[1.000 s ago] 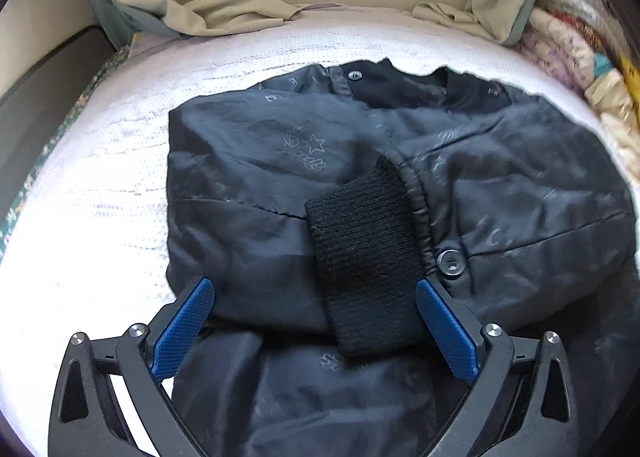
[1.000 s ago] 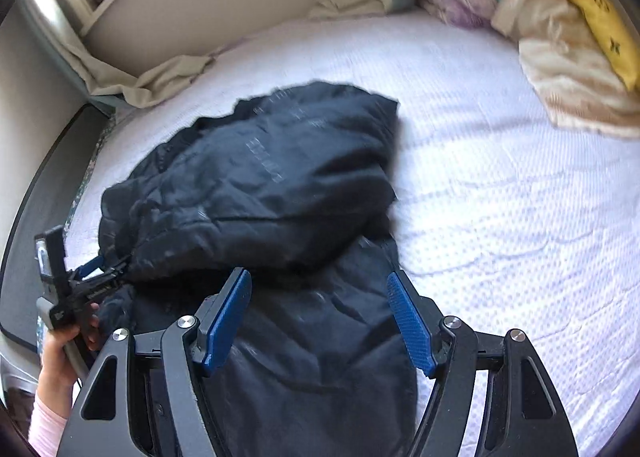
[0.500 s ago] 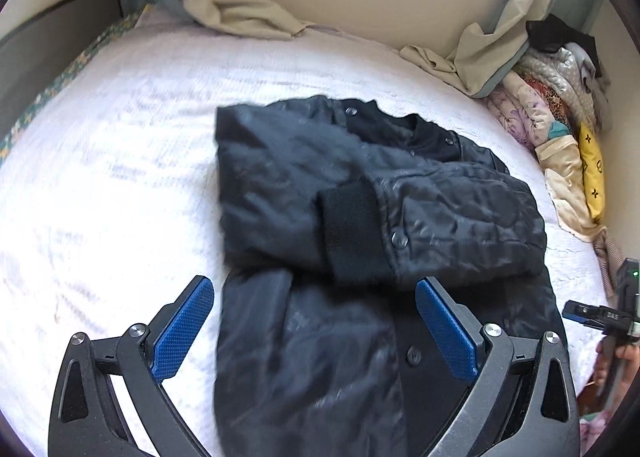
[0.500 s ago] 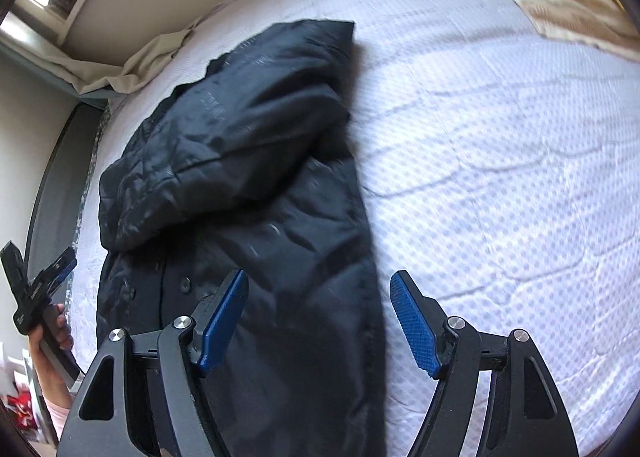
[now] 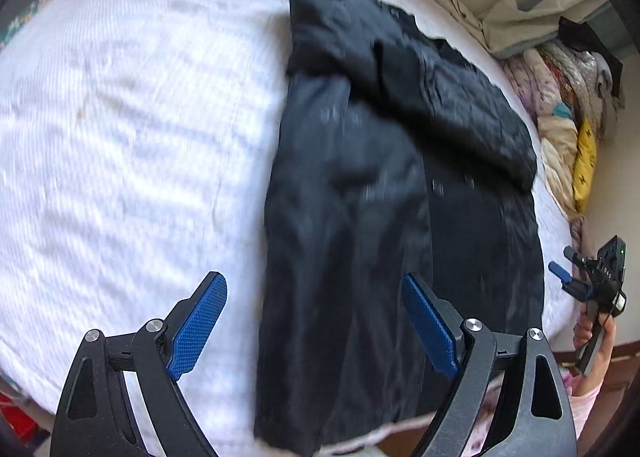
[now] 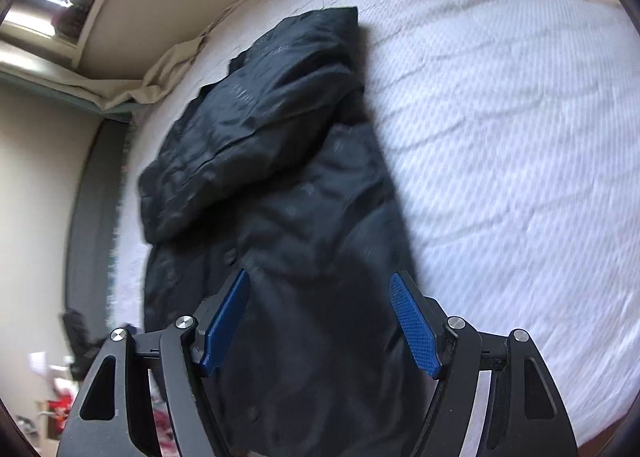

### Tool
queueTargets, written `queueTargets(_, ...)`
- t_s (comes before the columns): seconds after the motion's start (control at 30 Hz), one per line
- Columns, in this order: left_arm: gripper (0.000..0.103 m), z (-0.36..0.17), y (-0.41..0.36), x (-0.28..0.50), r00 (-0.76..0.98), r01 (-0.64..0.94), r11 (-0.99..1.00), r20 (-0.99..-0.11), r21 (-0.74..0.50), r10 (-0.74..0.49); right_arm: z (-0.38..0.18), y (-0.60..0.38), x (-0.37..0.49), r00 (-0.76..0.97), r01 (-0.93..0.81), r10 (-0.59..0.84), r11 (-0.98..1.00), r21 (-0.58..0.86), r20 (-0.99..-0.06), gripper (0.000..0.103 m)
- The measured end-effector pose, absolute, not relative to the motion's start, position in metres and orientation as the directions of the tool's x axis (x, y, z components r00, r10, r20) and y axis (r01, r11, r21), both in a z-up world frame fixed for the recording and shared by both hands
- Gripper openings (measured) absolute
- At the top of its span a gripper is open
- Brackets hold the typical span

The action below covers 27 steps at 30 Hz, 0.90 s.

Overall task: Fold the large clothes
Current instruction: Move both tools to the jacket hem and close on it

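The black jacket [image 5: 360,197] lies lengthwise on the white bed [image 5: 120,137], sleeves folded across its chest. The left gripper [image 5: 316,321] hovers over its hem, jaws closing but grasping nothing. The right gripper [image 6: 320,321] hangs released above it.

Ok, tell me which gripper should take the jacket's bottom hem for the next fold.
Probably both, but the left gripper looks better placed: it frames the black jacket at its hem corner near the bed's edge, jaws closing, nothing pinched. The right gripper hovers open over mid-fabric.
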<state>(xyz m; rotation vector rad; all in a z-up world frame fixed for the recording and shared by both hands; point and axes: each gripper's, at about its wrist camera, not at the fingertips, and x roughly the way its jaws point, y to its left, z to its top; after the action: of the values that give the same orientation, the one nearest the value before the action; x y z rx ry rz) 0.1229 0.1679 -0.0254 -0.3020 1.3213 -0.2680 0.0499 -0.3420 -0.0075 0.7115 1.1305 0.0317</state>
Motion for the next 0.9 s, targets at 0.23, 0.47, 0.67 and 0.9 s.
queueTargets(0.23, 0.091, -0.052, 0.18, 0.09, 0.151, -0.02, 0.851, -0.843, -0.525, -0.517, -0.014, -0.338, -0.008, 0.402, 0.328, 0.351, 0.807, 0.491, -0.846, 0.072)
queueTargets(0.47, 0.09, -0.067, 0.173, 0.077, 0.143, 0.025, 0.859, -0.848, -0.512, -0.51, -0.056, -0.333, -0.032, 0.36, 0.362, 0.406, 0.769, 0.527, -0.84, 0.072)
queueTargets(0.67, 0.089, -0.073, 0.159, 0.074, 0.105, 0.069, 0.838, -0.831, -0.542, -0.546, -0.066, -0.329, -0.04, 0.37, 0.341, 0.454, 0.745, 0.573, -0.81, 0.072)
queueTargets(0.9, 0.064, -0.077, 0.164, 0.073, 0.087, 0.034, 0.804, -0.799, -0.594, -0.595, -0.08, -0.315, -0.042, 0.307, 0.305, 0.594, 0.679, 0.668, -0.744, 0.061)
